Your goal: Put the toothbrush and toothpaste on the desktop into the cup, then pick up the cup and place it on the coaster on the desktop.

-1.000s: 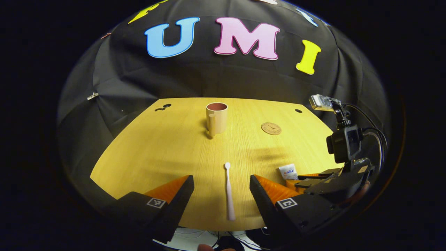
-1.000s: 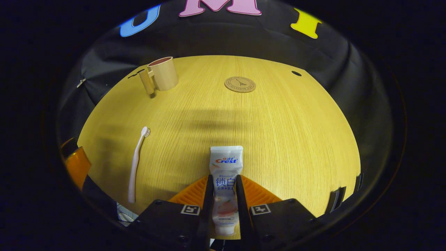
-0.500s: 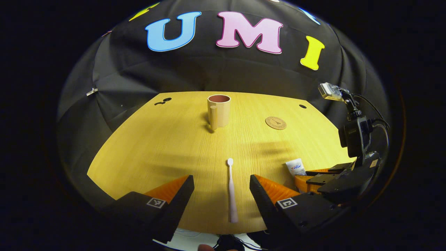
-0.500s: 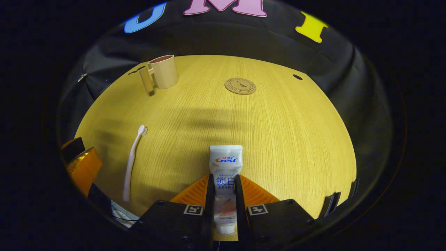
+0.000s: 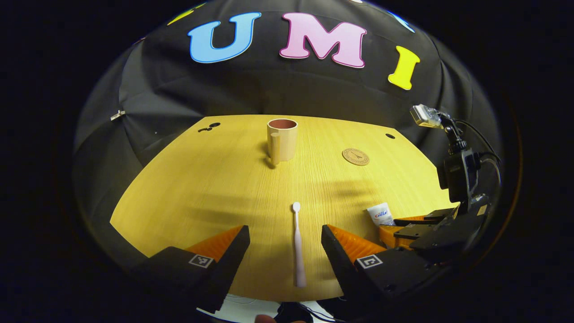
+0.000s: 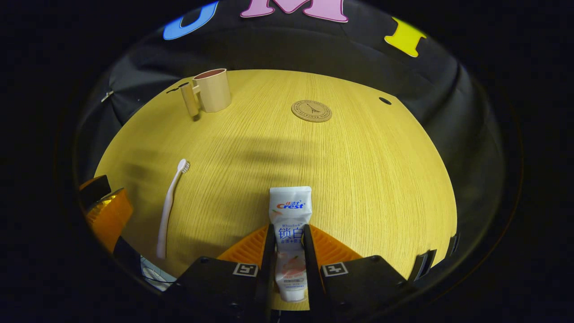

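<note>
A yellow wood-grain desk (image 6: 367, 170) carries an upright beige cup with a side handle (image 6: 213, 92), a round brown engraved coaster (image 6: 311, 110) and a pale pink toothbrush (image 6: 169, 206) lying flat.

On the tabletop (image 6: 358, 179) right now | one toothbrush (image 6: 170, 202) | one toothpaste tube (image 6: 289, 215) | one cup (image 6: 210, 89), single handle | one round coaster (image 6: 311, 110) | two grippers, left gripper (image 5: 285, 251) and right gripper (image 6: 287, 269), two fingers (image 5: 224, 255) each | three dark holes in the tabletop, two far left, one far right
</note>
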`<state>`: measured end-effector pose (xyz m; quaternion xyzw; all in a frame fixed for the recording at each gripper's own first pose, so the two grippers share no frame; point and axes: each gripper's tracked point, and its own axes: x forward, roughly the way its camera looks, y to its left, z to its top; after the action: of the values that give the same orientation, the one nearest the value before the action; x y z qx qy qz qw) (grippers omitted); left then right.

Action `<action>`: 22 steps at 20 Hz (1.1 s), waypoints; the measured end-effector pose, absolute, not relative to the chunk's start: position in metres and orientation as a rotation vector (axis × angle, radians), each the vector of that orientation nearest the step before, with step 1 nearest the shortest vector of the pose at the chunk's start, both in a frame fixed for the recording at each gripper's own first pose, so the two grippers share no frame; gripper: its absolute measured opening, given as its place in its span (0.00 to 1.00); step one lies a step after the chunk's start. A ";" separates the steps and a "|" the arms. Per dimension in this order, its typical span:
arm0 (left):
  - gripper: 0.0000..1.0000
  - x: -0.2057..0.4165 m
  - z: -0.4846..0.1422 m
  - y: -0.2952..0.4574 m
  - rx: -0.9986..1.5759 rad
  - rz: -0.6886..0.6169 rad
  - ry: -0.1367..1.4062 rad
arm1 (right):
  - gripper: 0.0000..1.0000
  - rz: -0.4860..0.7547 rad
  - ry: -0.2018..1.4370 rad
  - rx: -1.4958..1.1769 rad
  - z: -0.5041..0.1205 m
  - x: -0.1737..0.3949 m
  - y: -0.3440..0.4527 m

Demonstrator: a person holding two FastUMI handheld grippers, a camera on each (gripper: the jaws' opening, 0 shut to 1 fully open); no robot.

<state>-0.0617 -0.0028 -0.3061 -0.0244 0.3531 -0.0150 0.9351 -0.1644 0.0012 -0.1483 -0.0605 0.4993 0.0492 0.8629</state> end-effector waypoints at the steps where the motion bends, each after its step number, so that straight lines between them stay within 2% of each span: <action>1: 1.00 -0.062 -0.307 -0.003 -0.050 -0.030 0.723 | 0.43 0.105 1.045 -0.132 -0.149 -0.164 0.001; 2: 1.00 -0.062 -0.307 -0.002 -0.051 -0.030 0.724 | 0.39 0.106 1.045 -0.134 -0.148 -0.164 0.002; 5: 1.00 -0.062 -0.309 -0.002 -0.055 -0.029 0.725 | 0.39 0.104 1.065 -0.133 -0.152 -0.169 -0.001; 6: 1.00 -0.062 -0.308 -0.002 -0.056 -0.028 0.724 | 0.44 0.101 1.074 -0.125 -0.154 -0.172 -0.001; 7: 1.00 -0.062 -0.307 -0.002 -0.056 -0.028 0.722 | 0.45 0.098 1.078 -0.119 -0.155 -0.173 -0.003; 13: 1.00 -0.064 -0.310 -0.003 -0.052 -0.029 0.727 | 0.43 0.095 1.063 -0.132 -0.153 -0.170 -0.005; 14: 1.00 -0.064 -0.310 -0.003 -0.051 -0.030 0.727 | 0.34 0.095 1.066 -0.124 -0.155 -0.170 -0.003; 16: 1.00 -0.065 -0.311 -0.003 -0.048 -0.032 0.728 | 0.37 0.098 1.065 -0.121 -0.153 -0.169 -0.003; 19: 1.00 -0.066 -0.317 -0.006 -0.047 -0.038 0.736 | 0.30 0.104 1.071 -0.103 -0.153 -0.170 -0.002; 21: 0.99 -0.065 -0.324 -0.009 -0.048 -0.038 0.740 | 0.30 0.104 1.058 -0.103 -0.149 -0.168 -0.006; 22: 0.99 -0.063 -0.328 -0.011 -0.046 -0.036 0.741 | 0.24 0.106 1.050 -0.100 -0.146 -0.167 -0.006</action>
<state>-0.0635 -0.0107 -0.3276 -0.0225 0.3621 -0.0175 0.9317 -0.1675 -0.0056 -0.1456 -0.0478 0.5009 0.0507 0.8627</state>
